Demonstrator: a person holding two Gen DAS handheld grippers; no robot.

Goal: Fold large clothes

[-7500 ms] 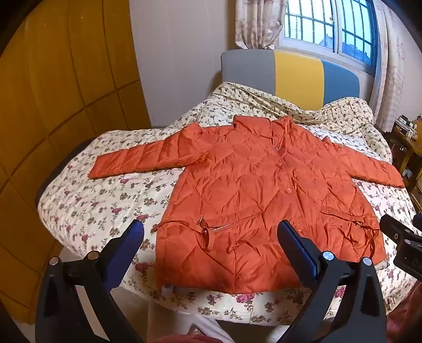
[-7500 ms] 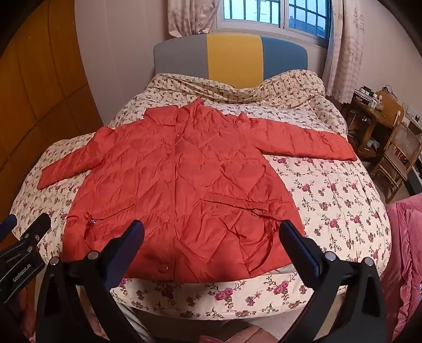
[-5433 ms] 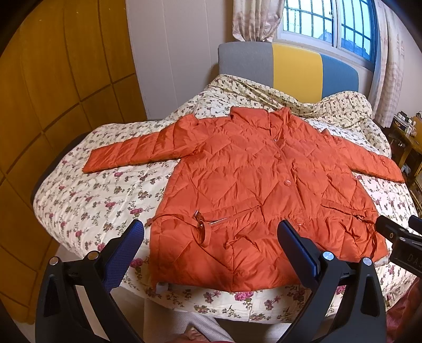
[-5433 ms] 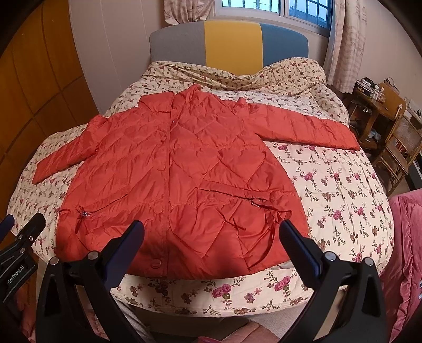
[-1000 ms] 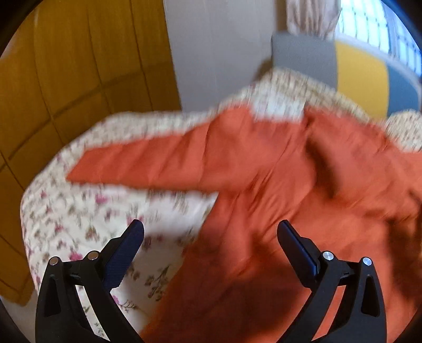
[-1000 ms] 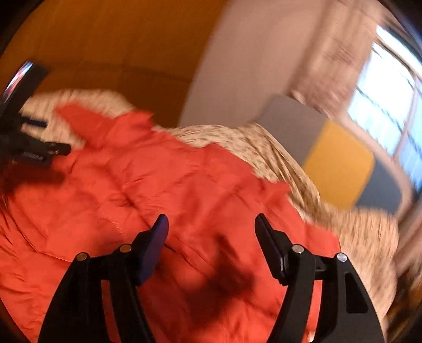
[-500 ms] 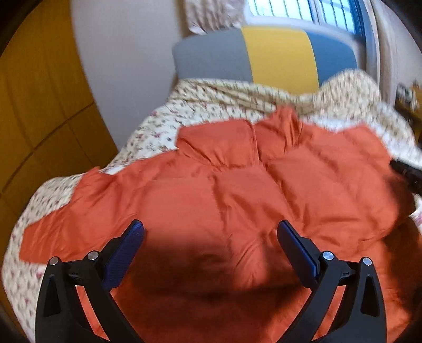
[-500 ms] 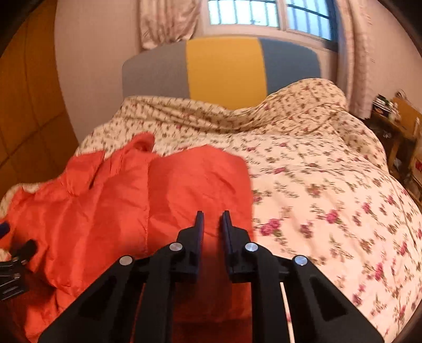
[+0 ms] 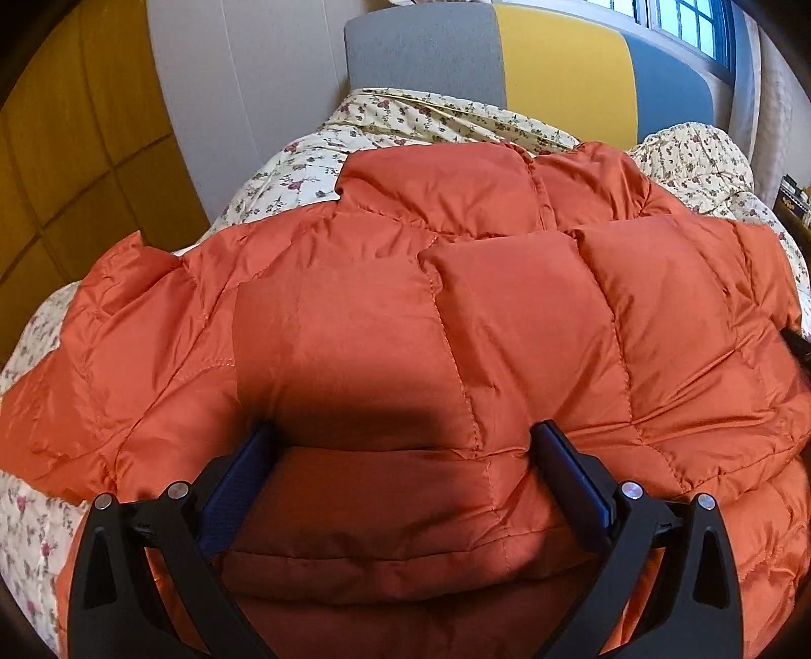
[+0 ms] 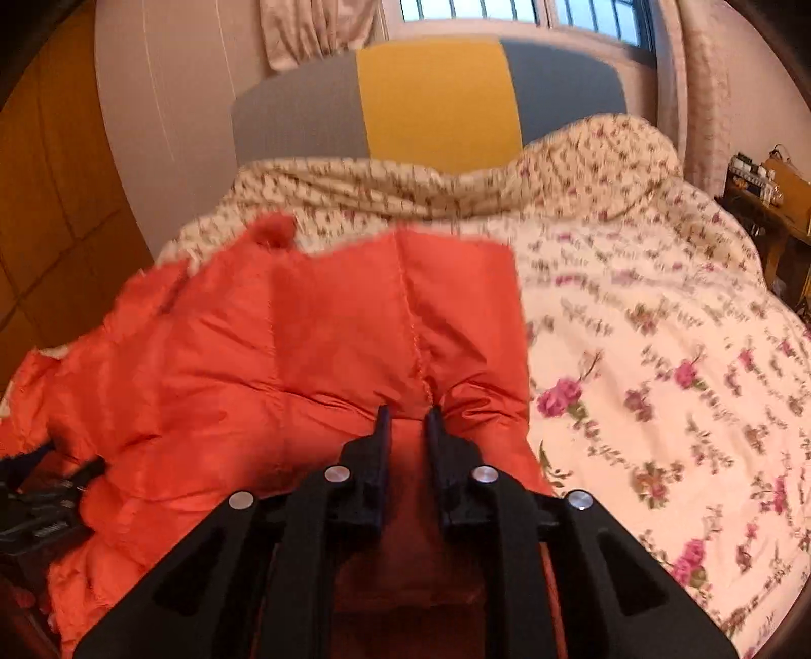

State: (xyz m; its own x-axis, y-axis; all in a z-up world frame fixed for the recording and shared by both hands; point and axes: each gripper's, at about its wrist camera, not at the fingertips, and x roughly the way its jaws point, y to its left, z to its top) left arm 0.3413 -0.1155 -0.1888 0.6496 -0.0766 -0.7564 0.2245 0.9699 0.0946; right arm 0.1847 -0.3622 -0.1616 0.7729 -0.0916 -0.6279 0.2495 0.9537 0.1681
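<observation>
An orange quilted jacket (image 9: 456,314) lies on the floral bed, its right side folded in over the body. My left gripper (image 9: 405,446) is open, its jaws wide apart and pressed down onto the jacket's padded fabric. My right gripper (image 10: 408,410) is shut on a pinch of the jacket (image 10: 314,344) along a seam of the folded part, close to its right edge. The left gripper's body (image 10: 40,507) shows at the left edge of the right wrist view.
The bed has a floral quilt (image 10: 659,355) and a grey, yellow and blue headboard (image 10: 436,96). Yellow wardrobe panels (image 9: 76,152) stand on the left. A wooden desk (image 10: 770,213) stands at the right. A window (image 10: 507,10) is behind the headboard.
Both grippers have come lower and closer to the jacket. The left gripper's open jaws now press into the fabric. The right gripper stays shut on the folded part.
</observation>
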